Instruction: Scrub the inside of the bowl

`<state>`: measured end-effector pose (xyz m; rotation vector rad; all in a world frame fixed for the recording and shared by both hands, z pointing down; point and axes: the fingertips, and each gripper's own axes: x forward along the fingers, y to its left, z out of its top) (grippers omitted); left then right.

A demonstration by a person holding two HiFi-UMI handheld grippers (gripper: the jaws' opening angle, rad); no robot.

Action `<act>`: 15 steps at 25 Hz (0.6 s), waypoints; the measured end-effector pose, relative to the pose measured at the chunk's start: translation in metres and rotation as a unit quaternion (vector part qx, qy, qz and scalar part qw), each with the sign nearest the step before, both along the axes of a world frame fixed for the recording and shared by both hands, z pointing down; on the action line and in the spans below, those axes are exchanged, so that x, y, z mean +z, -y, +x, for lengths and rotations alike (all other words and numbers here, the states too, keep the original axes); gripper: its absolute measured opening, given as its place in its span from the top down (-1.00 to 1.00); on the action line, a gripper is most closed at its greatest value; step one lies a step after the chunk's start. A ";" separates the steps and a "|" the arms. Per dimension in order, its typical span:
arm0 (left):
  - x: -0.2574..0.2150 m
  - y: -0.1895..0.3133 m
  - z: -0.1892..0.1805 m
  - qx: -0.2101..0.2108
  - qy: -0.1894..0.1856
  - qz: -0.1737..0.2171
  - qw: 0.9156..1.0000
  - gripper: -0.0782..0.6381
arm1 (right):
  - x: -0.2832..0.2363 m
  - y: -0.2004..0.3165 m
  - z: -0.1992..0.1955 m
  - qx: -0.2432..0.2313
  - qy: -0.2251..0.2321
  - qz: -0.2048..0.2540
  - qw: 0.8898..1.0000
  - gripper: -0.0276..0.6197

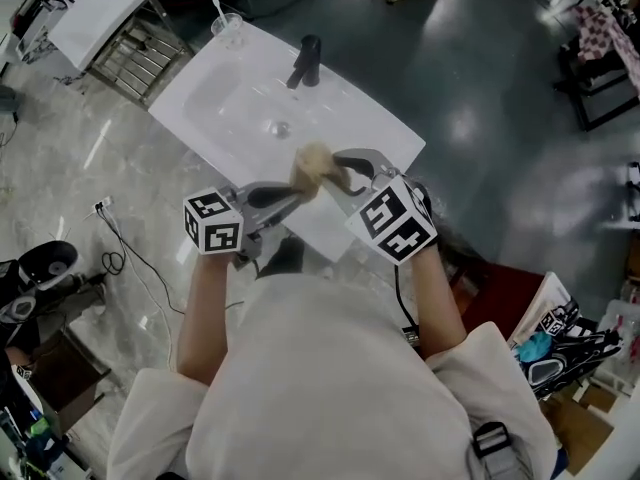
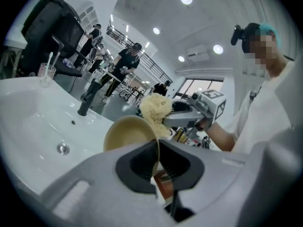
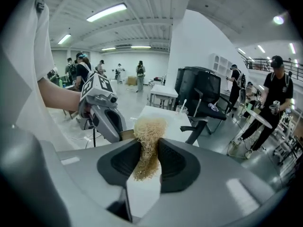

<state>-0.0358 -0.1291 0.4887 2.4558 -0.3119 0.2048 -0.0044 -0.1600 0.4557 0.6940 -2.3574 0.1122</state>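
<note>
Seen from the head, the left tongs [image 1: 292, 196] and right tongs [image 1: 340, 175] meet above the white sink [image 1: 225, 98], at its five o'clock edge. In the left gripper view, those tongs are narrowed onto the rim of the tan bowl [image 2: 127, 132], with the scrubber [image 2: 156, 109] at its one o'clock. In the right gripper view, the tongs pinch that fibrous scrubber.

Tan bowl and fibre scrubber, both held aloft.
Bowl [image 2: 129, 132]: smooth, tipped on its side, thin rim pinched between the closed jaws of the left gripper [image 2: 157, 149], above a white sink [image 2: 33, 126]. Scrubber [image 3: 148, 134]: pale straw-coloured tangle of fibres, clamped at its middle by the right gripper [image 3: 149, 151], bushy end at the bowl's upper rim.
</note>
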 end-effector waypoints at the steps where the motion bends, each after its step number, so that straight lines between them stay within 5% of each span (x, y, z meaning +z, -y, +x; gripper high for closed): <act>1: -0.001 -0.002 -0.004 0.000 0.001 0.002 1.000 0.74 | -0.001 -0.001 -0.005 -0.010 -0.005 0.007 1.000 0.55; 8: -0.018 -0.019 -0.019 0.013 -0.014 0.014 1.000 0.74 | 0.003 0.010 -0.014 -0.057 -0.112 0.081 0.989 0.55; 15: -0.043 -0.027 -0.014 0.029 -0.042 0.032 0.998 0.74 | 0.011 0.015 -0.004 -0.045 -0.062 0.047 0.996 0.55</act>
